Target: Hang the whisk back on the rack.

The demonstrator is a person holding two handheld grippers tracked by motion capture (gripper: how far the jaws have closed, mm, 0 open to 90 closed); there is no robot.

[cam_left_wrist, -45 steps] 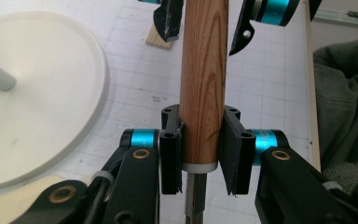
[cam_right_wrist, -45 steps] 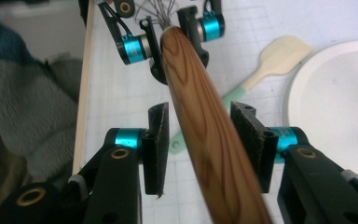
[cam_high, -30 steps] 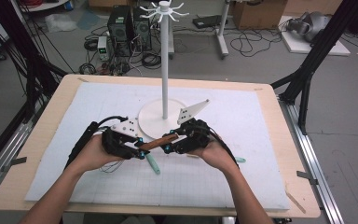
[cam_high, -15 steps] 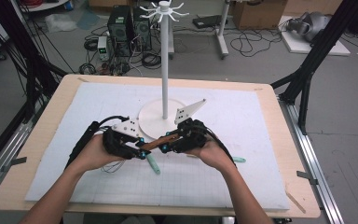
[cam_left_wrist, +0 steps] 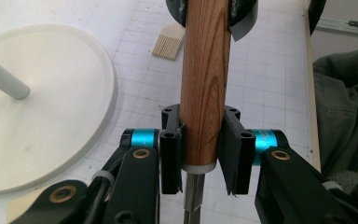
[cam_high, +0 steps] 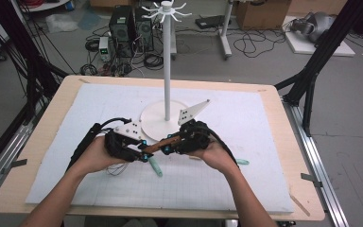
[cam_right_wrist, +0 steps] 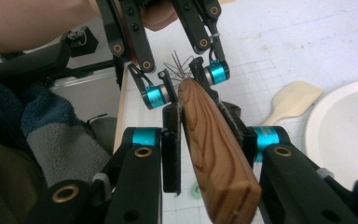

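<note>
A whisk with a wooden handle (cam_high: pixel 162 143) hangs level between my two grippers, just above the mat. The left gripper (cam_high: pixel 142 153) is shut on the handle (cam_left_wrist: pixel 204 93) near its wire end, pads pressing both sides. Thin wires (cam_right_wrist: pixel 179 68) stick out behind those jaws. The right gripper (cam_high: pixel 171 143) has just been closing its jaws. They now press on the handle's butt end (cam_right_wrist: pixel 214 154), so it is shut on it too. Both grippers face each other, in front of the stand's base.
A white stand (cam_high: pixel 166 66) with a round base (cam_high: pixel 153 124) and hooks on top rises just behind the grippers. A teal utensil (cam_high: pixel 155 167) lies on the white mat below them, another teal piece (cam_high: pixel 242 162) by the right wrist. A pale wooden spatula (cam_right_wrist: pixel 291 100) lies near the base.
The right gripper's jaws have drawn in on the handle's end. Both hands have stayed where they were, with the whisk still level between them.
</note>
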